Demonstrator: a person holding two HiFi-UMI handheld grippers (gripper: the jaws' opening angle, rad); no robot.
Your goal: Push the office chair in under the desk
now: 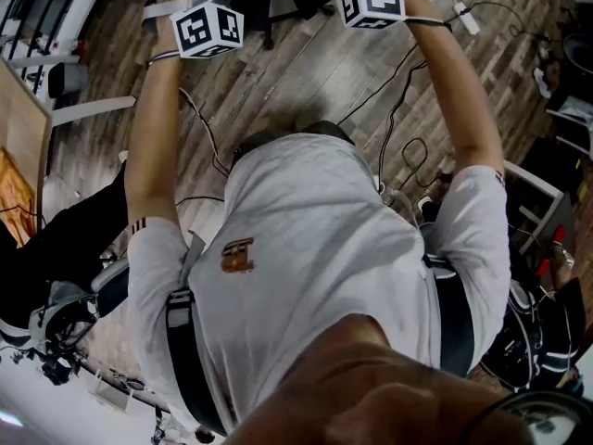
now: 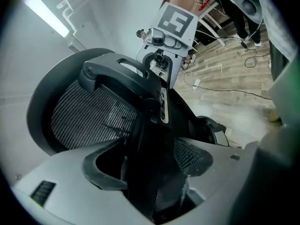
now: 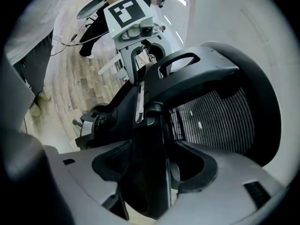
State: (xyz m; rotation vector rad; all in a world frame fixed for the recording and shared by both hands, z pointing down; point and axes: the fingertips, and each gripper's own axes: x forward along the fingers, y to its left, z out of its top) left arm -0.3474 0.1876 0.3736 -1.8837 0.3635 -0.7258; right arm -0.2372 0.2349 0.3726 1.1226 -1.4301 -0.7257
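At chair back, left gripper and right gripper both clamp its black spine. Risk: castors snag floor cables, chair twists, grip slips. I can't spot the desk.

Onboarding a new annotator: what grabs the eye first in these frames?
The black mesh office chair fills both gripper views, its back frame clamped by the left gripper and the right gripper. In the head view, a white shirt fills the centre, with wood floor beyond.
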